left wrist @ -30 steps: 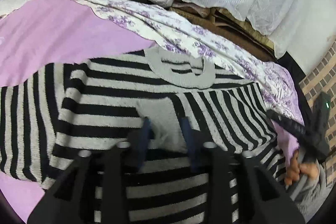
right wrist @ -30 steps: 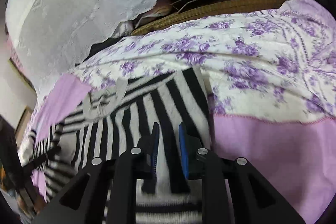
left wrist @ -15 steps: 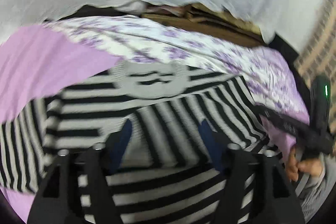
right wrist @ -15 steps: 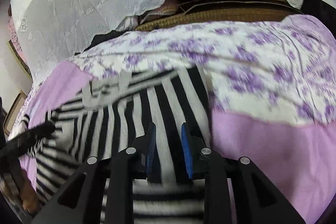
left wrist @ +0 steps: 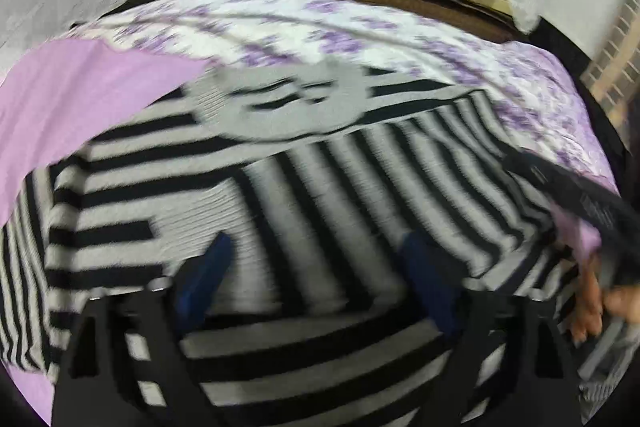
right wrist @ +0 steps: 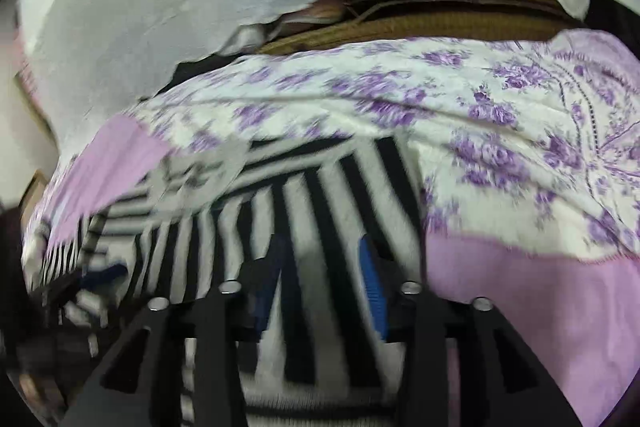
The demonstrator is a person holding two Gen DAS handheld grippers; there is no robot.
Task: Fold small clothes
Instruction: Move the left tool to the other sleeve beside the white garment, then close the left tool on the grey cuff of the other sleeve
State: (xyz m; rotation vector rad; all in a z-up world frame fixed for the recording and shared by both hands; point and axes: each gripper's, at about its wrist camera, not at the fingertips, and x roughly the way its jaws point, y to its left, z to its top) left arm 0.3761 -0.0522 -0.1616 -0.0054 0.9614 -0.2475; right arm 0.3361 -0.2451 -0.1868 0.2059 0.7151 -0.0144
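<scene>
A black-and-grey striped sweater (left wrist: 168, 195) lies flat on the bed, collar (left wrist: 280, 103) away from me. Its right sleeve (left wrist: 360, 187) is folded across the chest. My left gripper (left wrist: 316, 267) is open above the folded sleeve, blue pads wide apart and holding nothing. In the right wrist view the same sweater (right wrist: 316, 195) lies under my right gripper (right wrist: 324, 259), which is open over the sleeve fold near the shoulder, with nothing between the pads. Both views are motion-blurred.
The sweater lies on a pink sheet (left wrist: 80, 95) and a white quilt with purple flowers (right wrist: 500, 131). White lace cloth (right wrist: 160, 7) and brown mats (right wrist: 440, 15) are behind the bed. The right gripper's body and hand (left wrist: 592, 211) show at the left wrist view's right edge.
My left gripper let go of the grey sleeve cuff and opened wide. My right gripper opened and released the striped sleeve. Both pulled back slightly.
</scene>
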